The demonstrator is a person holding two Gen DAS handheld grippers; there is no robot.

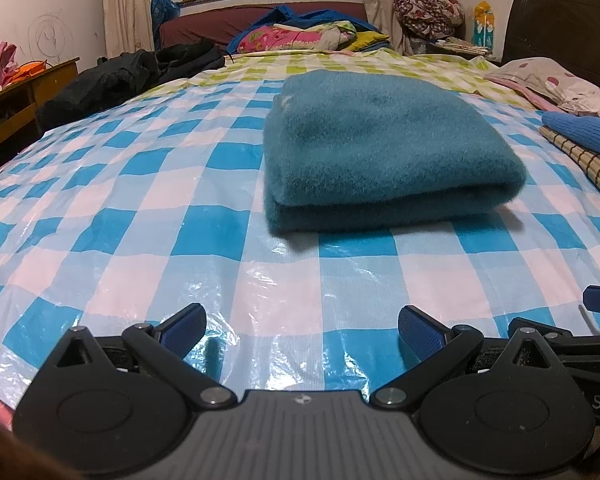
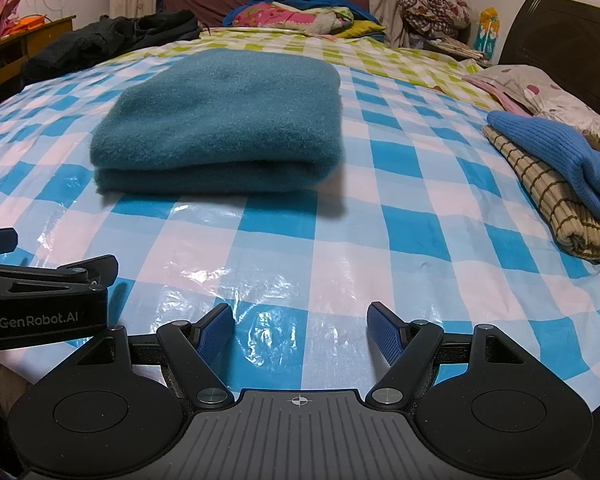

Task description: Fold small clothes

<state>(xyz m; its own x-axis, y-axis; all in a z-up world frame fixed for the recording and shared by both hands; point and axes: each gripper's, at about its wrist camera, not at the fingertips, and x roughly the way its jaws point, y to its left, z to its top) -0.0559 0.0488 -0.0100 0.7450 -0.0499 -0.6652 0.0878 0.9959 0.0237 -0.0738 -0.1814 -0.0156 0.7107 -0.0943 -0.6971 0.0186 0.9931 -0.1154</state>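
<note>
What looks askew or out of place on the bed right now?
Nothing stands out. The teal garment lies folded flat on the checked cover, and the blue knit sits folded on the plaid piece at the right. Both grippers are open and empty.

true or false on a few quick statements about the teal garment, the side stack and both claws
1. The teal garment lies folded on the checked sheet. True.
2. The left claw is shut on the teal garment. False: it is open and holds nothing, apart from the garment.
3. A blue knit lies on top of a tan checked cloth at the right side of the bed. True.
4. The right claw grips the blue knit. False: it is open and empty, over bare sheet.
5. The teal garment hangs off the bed's edge. False: it sits wholly on the sheet.
</note>
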